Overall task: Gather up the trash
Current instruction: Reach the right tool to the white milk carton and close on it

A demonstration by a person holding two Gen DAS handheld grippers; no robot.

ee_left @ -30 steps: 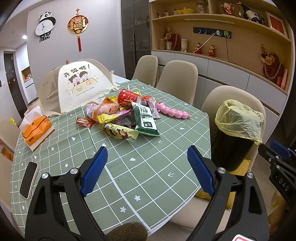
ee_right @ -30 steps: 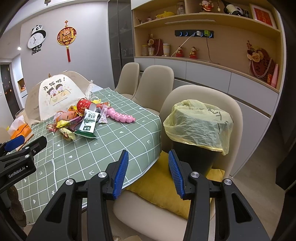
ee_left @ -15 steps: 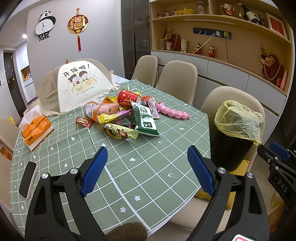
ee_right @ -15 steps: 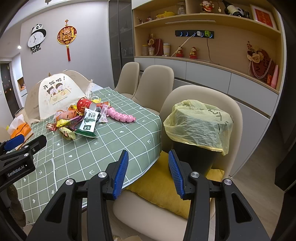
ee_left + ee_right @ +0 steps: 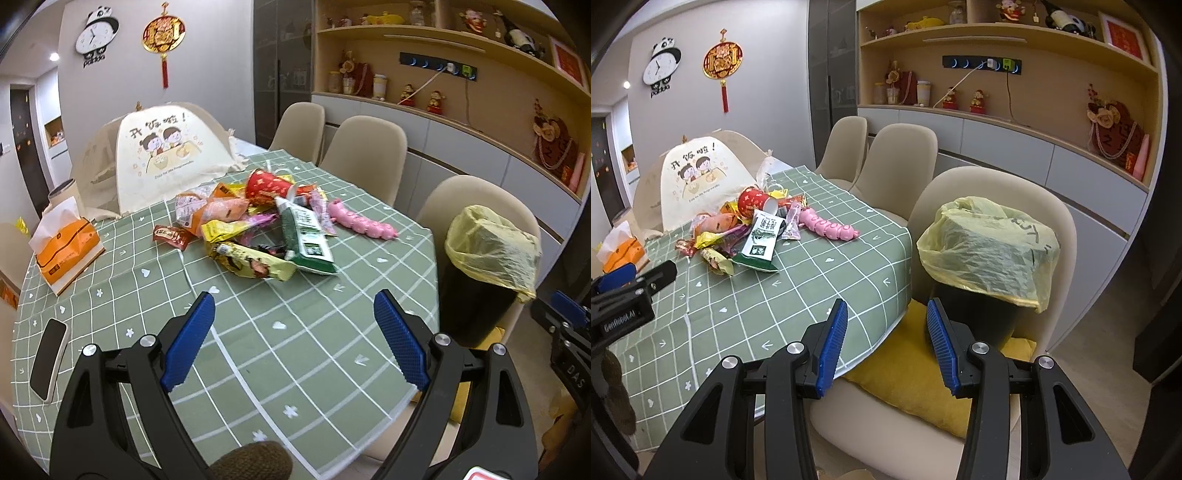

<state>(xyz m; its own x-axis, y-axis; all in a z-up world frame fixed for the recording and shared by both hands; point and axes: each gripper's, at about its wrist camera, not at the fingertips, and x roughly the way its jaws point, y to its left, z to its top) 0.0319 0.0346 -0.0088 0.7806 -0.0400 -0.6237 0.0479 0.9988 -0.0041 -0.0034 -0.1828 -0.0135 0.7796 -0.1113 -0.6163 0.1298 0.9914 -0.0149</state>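
Wrapper pile (image 5: 255, 229) well beyond left gripper (image 5: 295, 325) (jaws wide, empty).

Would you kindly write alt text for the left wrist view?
An open, empty left hand-held gripper hovers over a green checked table, facing a pile of snack wrappers. A black bin with a yellow bag stands on a chair at right.

Tissue box (image 5: 66, 247), phone (image 5: 48, 358), food cover (image 5: 162, 155).

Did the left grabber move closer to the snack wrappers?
Yes, a little. In the left wrist view the wrapper pile and trash bin sit lower than before, so the left gripper edged forward.
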